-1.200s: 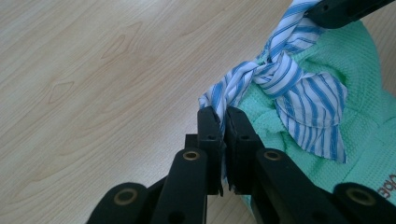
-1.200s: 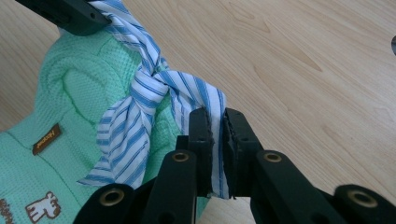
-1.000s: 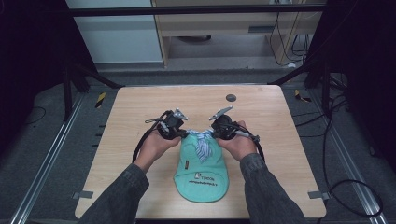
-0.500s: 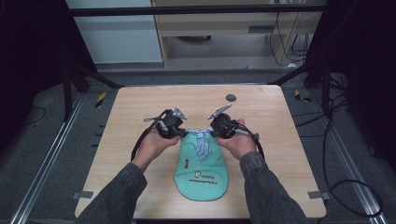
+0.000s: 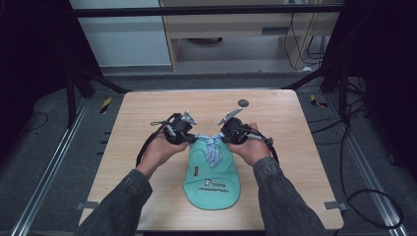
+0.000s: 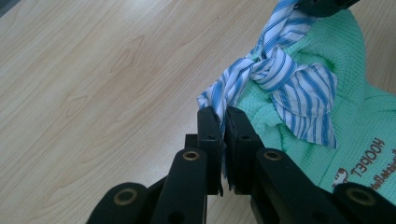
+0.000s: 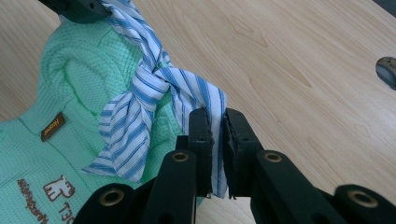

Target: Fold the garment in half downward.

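A mint-green waffle-knit bib [image 5: 211, 174] with printed lettering lies flat on the wooden table [image 5: 147, 110]. At its top, two blue-and-white striped ties [image 5: 213, 147] are knotted together. My left gripper [image 5: 189, 138] is shut on one tie end [image 6: 219, 100], seen pinched between its black jaws in the left gripper view. My right gripper [image 5: 220, 137] is shut on the other tie end [image 7: 212, 109]. The knot [image 6: 259, 67] sits between the two grippers, also seen as the knot [image 7: 149, 77] in the right gripper view. Both strips run taut from the knot to the jaws.
A small dark round object [image 5: 243, 103] lies on the table beyond the right gripper, also seen at the edge of the right gripper view [image 7: 387, 70]. Dark frame posts and cables surround the table; a cabinet stands behind it.
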`<action>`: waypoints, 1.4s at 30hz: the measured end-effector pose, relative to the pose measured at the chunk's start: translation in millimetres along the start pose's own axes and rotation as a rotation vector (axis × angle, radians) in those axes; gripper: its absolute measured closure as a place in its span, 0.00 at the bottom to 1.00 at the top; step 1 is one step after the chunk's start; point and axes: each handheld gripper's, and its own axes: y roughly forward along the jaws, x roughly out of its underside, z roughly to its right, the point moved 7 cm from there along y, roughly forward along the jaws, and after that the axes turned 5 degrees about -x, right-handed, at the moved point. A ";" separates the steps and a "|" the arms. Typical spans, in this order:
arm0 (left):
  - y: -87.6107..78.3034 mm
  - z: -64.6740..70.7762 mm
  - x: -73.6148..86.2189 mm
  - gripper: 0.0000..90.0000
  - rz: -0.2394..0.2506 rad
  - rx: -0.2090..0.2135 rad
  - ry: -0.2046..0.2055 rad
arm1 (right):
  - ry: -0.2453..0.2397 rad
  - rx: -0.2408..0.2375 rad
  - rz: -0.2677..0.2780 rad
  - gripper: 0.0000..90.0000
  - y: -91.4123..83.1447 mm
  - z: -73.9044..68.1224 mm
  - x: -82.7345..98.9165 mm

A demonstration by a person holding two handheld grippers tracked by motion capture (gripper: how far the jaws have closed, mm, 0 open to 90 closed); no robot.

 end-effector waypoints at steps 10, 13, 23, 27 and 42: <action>-4.8 -2.1 -4.4 0.95 0.005 -0.001 0.021 | -0.021 0.005 -0.007 0.92 -4.3 1.8 -4.4; -6.7 -3.7 -6.6 0.95 0.015 -0.007 0.020 | -0.023 0.009 -0.002 0.92 -6.2 2.7 -6.7; -9.6 -9.4 -12.0 0.95 0.030 -0.024 0.022 | -0.025 0.020 0.012 0.91 -9.8 6.3 -13.7; -9.9 -9.7 -13.4 0.95 0.038 -0.025 0.019 | -0.030 0.026 0.016 0.91 -10.3 7.5 -15.7; -14.1 -15.6 -24.8 0.95 0.063 -0.049 0.017 | -0.028 0.049 0.034 0.92 -16.6 11.2 -21.2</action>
